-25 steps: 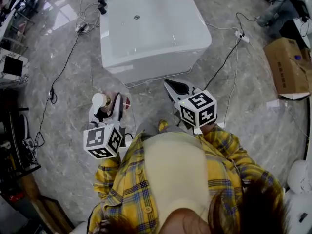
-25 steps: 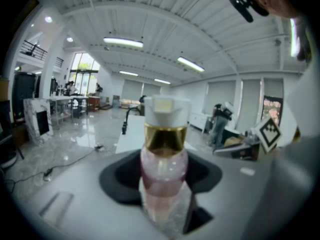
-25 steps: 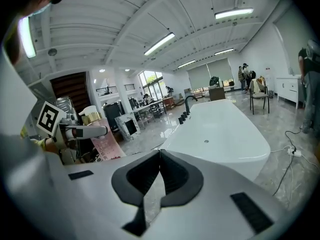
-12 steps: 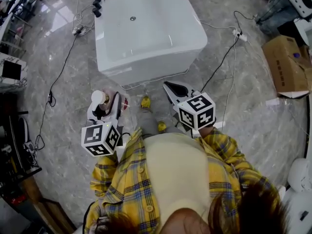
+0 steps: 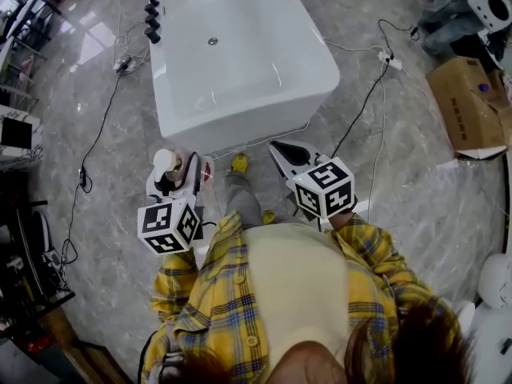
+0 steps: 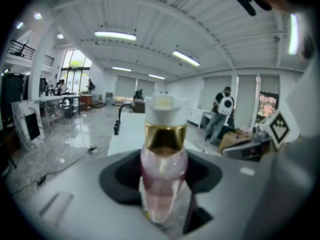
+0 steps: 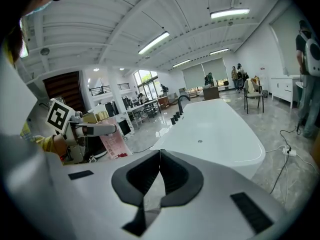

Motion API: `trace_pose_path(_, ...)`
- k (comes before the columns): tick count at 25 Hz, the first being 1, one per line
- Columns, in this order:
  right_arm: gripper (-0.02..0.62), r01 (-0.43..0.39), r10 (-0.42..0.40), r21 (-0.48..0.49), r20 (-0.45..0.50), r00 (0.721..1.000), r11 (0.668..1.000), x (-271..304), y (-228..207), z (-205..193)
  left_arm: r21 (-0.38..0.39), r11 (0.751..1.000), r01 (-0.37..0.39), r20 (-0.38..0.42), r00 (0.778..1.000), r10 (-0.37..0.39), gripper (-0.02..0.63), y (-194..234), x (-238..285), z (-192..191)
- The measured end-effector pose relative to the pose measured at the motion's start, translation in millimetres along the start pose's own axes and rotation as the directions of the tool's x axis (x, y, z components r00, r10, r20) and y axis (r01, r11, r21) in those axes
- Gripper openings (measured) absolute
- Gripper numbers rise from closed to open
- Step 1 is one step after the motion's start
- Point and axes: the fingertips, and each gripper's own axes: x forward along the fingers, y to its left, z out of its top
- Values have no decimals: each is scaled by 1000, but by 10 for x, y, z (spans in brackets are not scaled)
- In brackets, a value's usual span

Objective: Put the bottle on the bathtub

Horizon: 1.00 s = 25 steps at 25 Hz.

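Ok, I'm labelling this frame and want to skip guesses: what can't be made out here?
- Base of the bottle: in the left gripper view it is sunk behind the body of the left gripper.
- Bottle's label print: in the right gripper view it is too small and blurred to read.
- Far end of the bathtub: in the head view it is cut off by the top edge.

Left gripper point(image 5: 174, 169) full, right gripper point(image 5: 278, 146) closed
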Motion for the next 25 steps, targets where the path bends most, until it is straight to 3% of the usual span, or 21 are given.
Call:
trace_pose_path(11, 14, 35, -34, 26, -42, 999, 999, 662, -316, 333, -3, 1000, 13, -11, 1000, -13, 224, 623, 817, 338)
trace_pose_path(25, 14, 1, 4, 44, -109, 994, 999, 1738, -515, 806, 6, 1000, -20, -56, 998, 20, 224, 1576, 1839, 564)
